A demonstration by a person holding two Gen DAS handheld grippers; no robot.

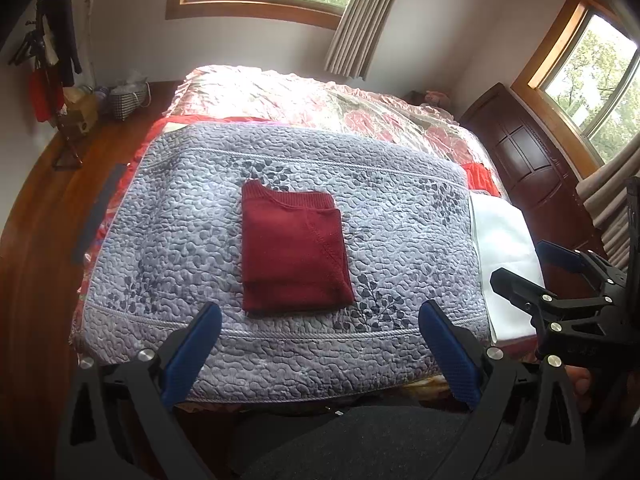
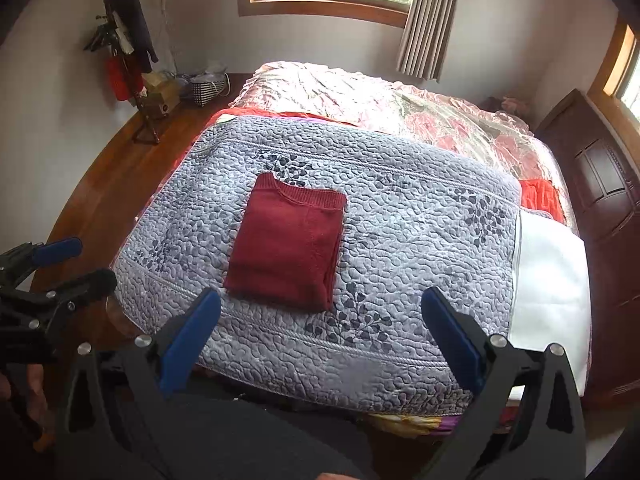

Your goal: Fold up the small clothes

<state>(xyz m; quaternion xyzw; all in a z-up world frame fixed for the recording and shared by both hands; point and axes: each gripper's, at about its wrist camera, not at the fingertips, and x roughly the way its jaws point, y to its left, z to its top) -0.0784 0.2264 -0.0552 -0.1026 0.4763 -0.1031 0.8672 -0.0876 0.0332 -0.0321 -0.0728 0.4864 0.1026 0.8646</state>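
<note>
A dark red knitted sweater [image 1: 294, 250] [image 2: 286, 246] lies folded into a neat rectangle on the grey quilted mat [image 1: 180, 216] [image 2: 420, 240], collar rib at its far edge. My left gripper [image 1: 320, 314] hangs above the mat's near edge, just short of the sweater, open and holding nothing. My right gripper [image 2: 320, 300] is pulled back the same way, open and holding nothing. The right gripper [image 1: 524, 262] also shows at the right edge of the left wrist view, and the left gripper [image 2: 80, 262] at the left edge of the right wrist view.
The mat covers the near part of a bed with a pink floral quilt [image 1: 320, 96]. A white cloth [image 1: 504, 248] lies right of the mat. A dark wooden cabinet [image 1: 532, 160] stands at the right, a coat rack [image 2: 124, 56] and bags at the far left on wooden floor.
</note>
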